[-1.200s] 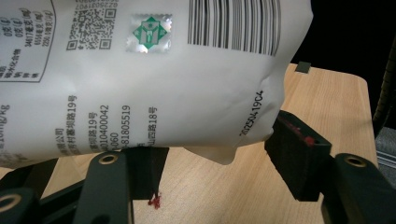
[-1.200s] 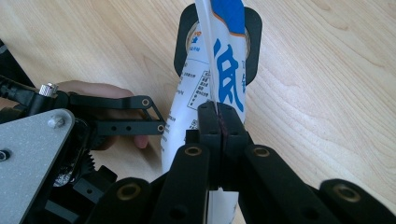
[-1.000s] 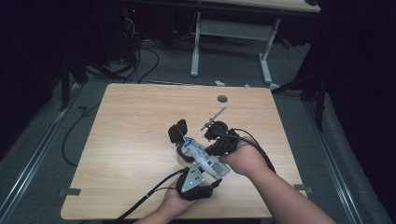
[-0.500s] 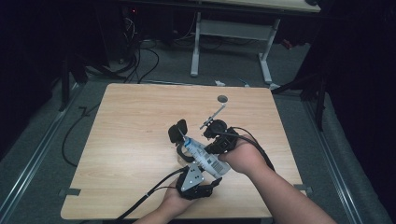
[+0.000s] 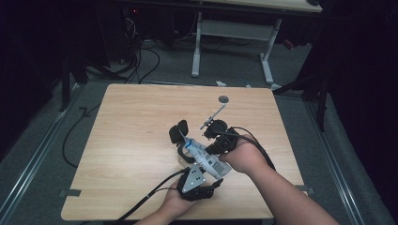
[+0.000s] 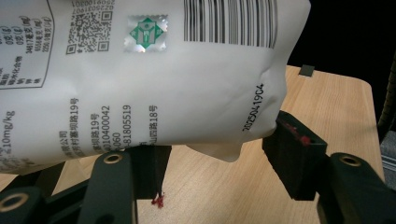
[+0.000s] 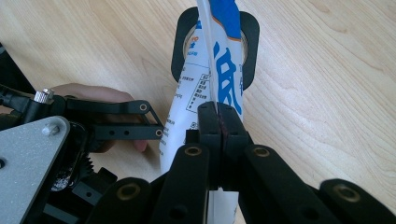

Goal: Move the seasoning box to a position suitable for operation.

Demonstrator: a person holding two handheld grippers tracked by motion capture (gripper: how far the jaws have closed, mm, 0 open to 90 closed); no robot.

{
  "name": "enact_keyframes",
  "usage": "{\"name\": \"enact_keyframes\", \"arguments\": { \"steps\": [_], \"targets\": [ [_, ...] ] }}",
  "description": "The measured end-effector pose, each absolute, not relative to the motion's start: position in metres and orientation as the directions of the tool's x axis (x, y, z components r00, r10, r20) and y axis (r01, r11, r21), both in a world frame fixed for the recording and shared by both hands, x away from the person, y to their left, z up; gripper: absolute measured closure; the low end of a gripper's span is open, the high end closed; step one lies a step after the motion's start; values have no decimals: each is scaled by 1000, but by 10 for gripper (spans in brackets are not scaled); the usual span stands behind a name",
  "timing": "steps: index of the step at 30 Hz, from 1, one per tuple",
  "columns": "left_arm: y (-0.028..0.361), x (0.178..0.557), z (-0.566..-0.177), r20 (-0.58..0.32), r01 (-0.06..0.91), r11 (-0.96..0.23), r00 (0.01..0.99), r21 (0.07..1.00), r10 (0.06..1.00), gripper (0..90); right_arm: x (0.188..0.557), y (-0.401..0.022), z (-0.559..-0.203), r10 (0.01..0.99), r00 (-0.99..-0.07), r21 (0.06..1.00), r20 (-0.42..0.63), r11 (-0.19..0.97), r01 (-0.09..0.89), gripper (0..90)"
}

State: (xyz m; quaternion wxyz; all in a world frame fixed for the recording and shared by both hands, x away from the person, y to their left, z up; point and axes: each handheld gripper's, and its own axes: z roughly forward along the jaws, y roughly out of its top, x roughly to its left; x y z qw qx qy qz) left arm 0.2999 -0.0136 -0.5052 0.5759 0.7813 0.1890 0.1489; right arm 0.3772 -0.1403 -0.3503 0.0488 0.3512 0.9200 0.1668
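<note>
Pouch (image 7: pixel 219 93) pinched by right tool (image 7: pixel 218 122), left tool (image 6: pixel 215 154) gripping

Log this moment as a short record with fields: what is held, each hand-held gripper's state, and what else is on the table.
held item: white pouch with blue print, barcode and label text on its back
left hand-held gripper: jaws around the pouch's lower edge, pads pressing its sides
right hand-held gripper: jaws closed flat on the pouch's thin edge
under the pouch: black tape roll lying on the table
farther off: thin metal rod with a round end
surface: light wooden table
</note>
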Motion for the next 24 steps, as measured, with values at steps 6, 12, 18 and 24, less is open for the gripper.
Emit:
{"name": "enact_keyframes", "arguments": {
  "steps": [6,12,18,24],
  "targets": [
    [-14,300,-504,16,121,-261,884,958,467,430,378,-140,-349,661,-750,339,33,698,630,900],
    [-14,299,-504,18,117,-258,884,959,467,430,379,-140,-348,660,-750,332,40,700,633,900],
    [-14,299,-504,17,116,-255,885,960,466,432,380,-139,-347,660,-750,315,44,703,637,900],
    [-13,299,-504,22,111,-256,885,960,466,437,382,-138,-344,659,-751,291,46,710,641,900]
  ]
}}
